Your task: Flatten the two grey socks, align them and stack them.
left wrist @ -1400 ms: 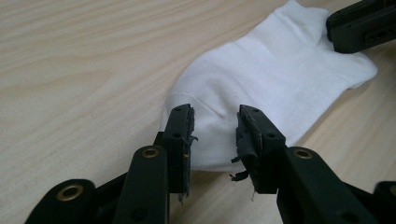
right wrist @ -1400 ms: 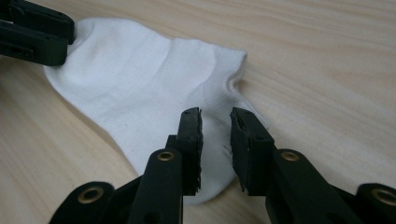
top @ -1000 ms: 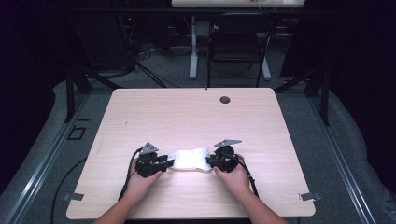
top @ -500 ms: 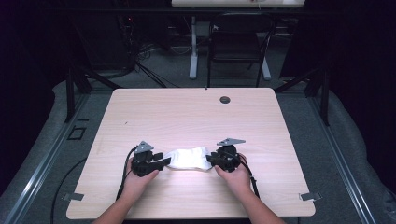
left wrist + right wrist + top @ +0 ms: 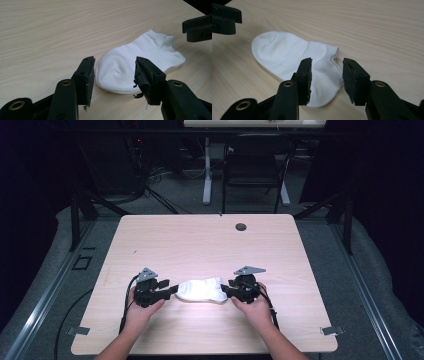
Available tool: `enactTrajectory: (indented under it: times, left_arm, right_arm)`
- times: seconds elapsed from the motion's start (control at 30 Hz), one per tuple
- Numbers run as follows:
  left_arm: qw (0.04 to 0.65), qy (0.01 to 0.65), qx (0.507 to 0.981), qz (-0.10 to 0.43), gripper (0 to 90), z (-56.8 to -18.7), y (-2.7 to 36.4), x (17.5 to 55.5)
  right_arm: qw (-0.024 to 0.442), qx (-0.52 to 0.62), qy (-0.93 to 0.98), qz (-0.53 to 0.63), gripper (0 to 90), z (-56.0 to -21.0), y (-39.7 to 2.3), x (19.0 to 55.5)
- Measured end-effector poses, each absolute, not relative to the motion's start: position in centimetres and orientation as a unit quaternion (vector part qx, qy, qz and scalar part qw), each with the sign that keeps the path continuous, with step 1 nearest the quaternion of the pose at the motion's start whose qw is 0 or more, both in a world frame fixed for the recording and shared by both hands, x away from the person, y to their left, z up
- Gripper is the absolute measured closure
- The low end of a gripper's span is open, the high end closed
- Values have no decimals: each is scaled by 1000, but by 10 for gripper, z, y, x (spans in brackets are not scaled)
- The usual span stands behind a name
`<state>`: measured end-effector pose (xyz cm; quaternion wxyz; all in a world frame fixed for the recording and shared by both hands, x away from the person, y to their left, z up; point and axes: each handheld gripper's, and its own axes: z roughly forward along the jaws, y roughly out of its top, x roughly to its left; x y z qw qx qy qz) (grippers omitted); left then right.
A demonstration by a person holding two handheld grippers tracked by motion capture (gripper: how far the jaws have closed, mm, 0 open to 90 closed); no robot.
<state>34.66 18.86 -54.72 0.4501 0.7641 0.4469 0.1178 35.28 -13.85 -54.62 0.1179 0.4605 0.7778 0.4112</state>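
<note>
Two grippers, left gripper and right gripper, have jaws apart beside the white sock; closing early might just push it.

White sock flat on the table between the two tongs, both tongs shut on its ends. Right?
Not quite. The sock lies flat on the table between them, but both are open: the left tongs in the left gripper view and the right tongs in the right gripper view each show a clear gap.

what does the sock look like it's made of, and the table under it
Sock: soft white knit fabric, probably cotton blend; matte, with creases and a hemmed cuff. Table: pale wood-grain top, likely laminate, going by its even printed-looking grain and smooth, faint sheen.
</note>
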Motion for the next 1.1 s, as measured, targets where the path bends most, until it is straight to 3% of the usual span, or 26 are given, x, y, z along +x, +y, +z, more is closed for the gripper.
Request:
enactTrajectory:
  times: [0.27, 1.1]
  left_arm:
    - [455, 433, 767, 130, 463, -537, 193, 336]
    - [444, 422, 780, 126, 451, -537, 209, 306]
  right_arm:
    - [128, 453, 772, 428, 526, -536, -143, 346]
    - [146, 447, 770, 431, 489, -536, -170, 304]
